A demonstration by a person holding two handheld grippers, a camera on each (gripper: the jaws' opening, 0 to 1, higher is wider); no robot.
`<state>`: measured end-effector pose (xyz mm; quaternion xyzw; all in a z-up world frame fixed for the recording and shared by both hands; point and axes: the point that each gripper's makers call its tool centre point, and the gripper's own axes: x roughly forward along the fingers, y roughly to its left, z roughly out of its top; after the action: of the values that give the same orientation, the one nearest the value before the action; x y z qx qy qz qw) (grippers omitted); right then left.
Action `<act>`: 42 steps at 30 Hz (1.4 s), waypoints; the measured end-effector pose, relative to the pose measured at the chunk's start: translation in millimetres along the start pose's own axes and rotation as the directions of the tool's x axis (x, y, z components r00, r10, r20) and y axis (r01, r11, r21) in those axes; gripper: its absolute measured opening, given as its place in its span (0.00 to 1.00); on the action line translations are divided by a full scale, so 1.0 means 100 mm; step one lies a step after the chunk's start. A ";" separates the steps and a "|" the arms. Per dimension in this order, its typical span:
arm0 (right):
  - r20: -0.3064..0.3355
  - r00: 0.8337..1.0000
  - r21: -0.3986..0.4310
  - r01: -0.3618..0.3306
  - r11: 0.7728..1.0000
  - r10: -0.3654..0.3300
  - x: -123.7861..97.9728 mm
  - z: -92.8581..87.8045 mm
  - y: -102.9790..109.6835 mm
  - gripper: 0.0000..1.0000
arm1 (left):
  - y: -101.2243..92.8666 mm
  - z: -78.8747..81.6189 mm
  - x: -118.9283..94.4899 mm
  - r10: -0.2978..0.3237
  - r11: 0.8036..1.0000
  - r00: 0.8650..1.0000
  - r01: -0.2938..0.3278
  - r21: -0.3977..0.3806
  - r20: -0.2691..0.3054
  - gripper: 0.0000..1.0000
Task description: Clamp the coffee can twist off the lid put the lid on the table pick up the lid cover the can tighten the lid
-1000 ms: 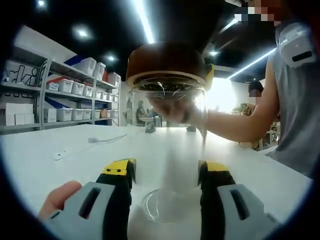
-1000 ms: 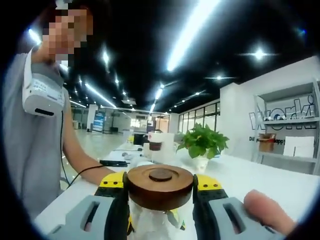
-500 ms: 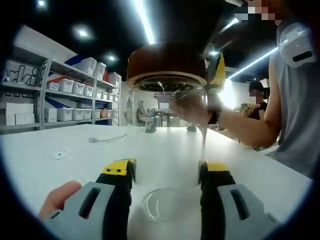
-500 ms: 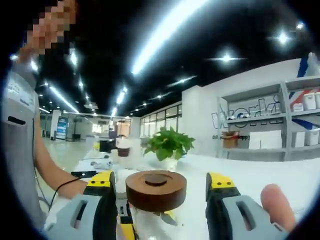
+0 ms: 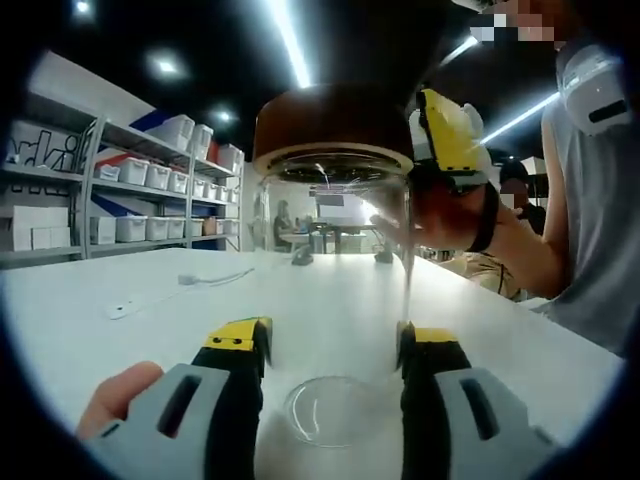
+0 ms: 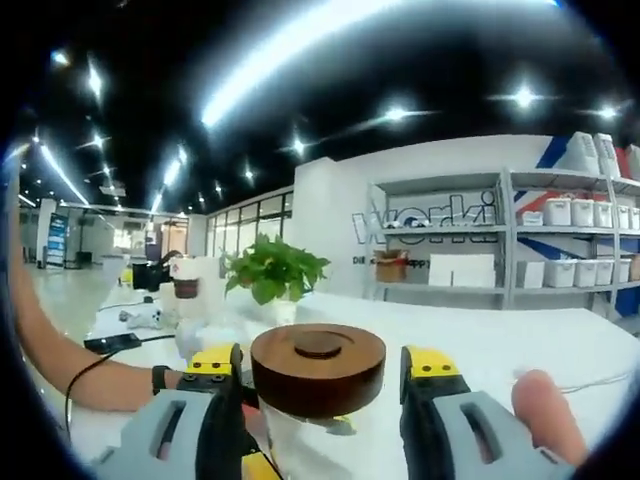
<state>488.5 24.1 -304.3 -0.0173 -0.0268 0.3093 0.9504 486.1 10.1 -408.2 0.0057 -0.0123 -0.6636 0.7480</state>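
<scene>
Step in hand: judged to be twisting off the lid, with the can already clamped.
Can (image 5: 335,290): clear glass, upright on the white table (image 5: 120,340), between the left gripper's yellow-tipped jaws.
Left gripper (image 5: 333,345): jaws closed against the can's lower wall on both sides.
Lid (image 6: 318,367): brown, wooden, round; seated on the can mouth.
Right gripper (image 6: 320,362): jaws straddle the lid with a visible gap each side; spread, not gripping.
Next move: judged to require closing the right jaws on the lid rim, then rotating while the left holds firm.
</scene>
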 end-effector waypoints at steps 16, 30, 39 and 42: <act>0.018 0.992 -0.009 -0.125 0.992 0.126 -0.02 0.02 0.03 0.46 | -0.03 0.01 0.00 -0.004 1.000 1.000 0.004 -0.001 0.000 0.44; 0.033 0.942 -0.008 -0.332 0.943 0.333 -0.02 0.02 0.03 0.46 | -0.03 0.01 0.00 -0.007 1.000 1.000 0.007 -0.003 0.000 0.44; 0.004 0.882 0.000 -0.472 0.882 0.472 -0.01 0.03 0.05 0.45 | -0.02 0.00 0.00 -0.009 1.000 1.000 0.009 -0.003 0.000 0.44; 0.015 0.850 0.005 -0.526 0.850 0.526 0.00 0.03 0.06 0.45 | -0.02 0.00 0.00 -0.010 1.000 1.000 0.010 -0.003 0.000 0.44</act>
<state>484.5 28.7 -302.0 -0.0175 -0.0259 0.5576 0.8295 484.5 9.6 -408.0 0.0047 -0.0115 -0.6672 0.7448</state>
